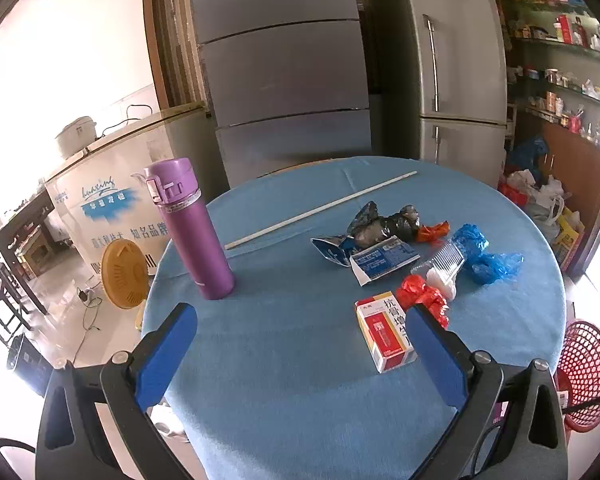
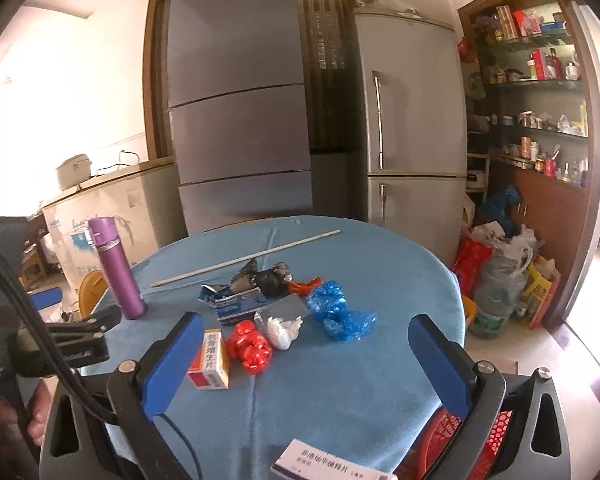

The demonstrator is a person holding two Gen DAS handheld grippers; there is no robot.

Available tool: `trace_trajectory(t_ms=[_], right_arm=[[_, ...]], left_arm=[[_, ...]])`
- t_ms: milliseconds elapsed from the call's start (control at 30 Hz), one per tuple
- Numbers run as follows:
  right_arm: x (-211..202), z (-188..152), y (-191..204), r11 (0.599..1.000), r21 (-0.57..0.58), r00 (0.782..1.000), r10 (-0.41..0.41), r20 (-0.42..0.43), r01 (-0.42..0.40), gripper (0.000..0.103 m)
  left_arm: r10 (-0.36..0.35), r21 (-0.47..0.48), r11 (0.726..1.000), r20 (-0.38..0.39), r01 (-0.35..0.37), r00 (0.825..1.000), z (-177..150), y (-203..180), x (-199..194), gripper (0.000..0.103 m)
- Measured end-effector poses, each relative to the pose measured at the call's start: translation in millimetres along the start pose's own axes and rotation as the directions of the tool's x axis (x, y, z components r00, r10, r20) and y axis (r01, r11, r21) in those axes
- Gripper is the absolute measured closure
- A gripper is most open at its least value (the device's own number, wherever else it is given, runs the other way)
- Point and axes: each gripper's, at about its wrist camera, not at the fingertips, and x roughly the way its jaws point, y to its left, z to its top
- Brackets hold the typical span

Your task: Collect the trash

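Note:
Trash lies on the round blue table (image 1: 300, 360): a red-and-white medicine box (image 1: 382, 330), a crumpled red wrapper (image 1: 422, 298), a blue plastic bag (image 1: 482, 254), a blue-white flattened carton (image 1: 382, 260), a black wad (image 1: 392, 226). My left gripper (image 1: 302, 346) is open and empty, above the table, left of the box. My right gripper (image 2: 306, 354) is open and empty, with the box (image 2: 210, 358), red wrapper (image 2: 250, 346) and blue bag (image 2: 336, 312) ahead of it. A white box (image 2: 324, 466) lies at the near edge.
A purple bottle (image 1: 192, 228) stands upright at the table's left. A long thin stick (image 1: 320, 210) lies across the far side. A red mesh basket (image 1: 586, 374) stands on the floor to the right. Fridges (image 1: 284, 64) stand behind.

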Motion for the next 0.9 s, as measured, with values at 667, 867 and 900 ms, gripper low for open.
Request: trace_trajectory(t_ms=[667,867,900], right_arm=[[-20,-19,7,0.999,-0.018,0.998,0.04,-0.046,-0.041,0.0],[-21,-20,9,0.998,-0.025,0.998,0.049,-0.042,-0.05,0.0],[-21,-21,10,0.998,-0.027,0.998,0.051,-0.043,-0.052,0.0]], left_arm=[[-0.012,0.012,1.0,0.009,0.012,1.0,-4,6,-10,0.0],[-0.008,0.018,1.0,0.026,0.008,1.0,-4,5,-17,0.0],[-0.007,0.019,1.0,0.027,0.006,1.0,-4,5,-18,0.0]])
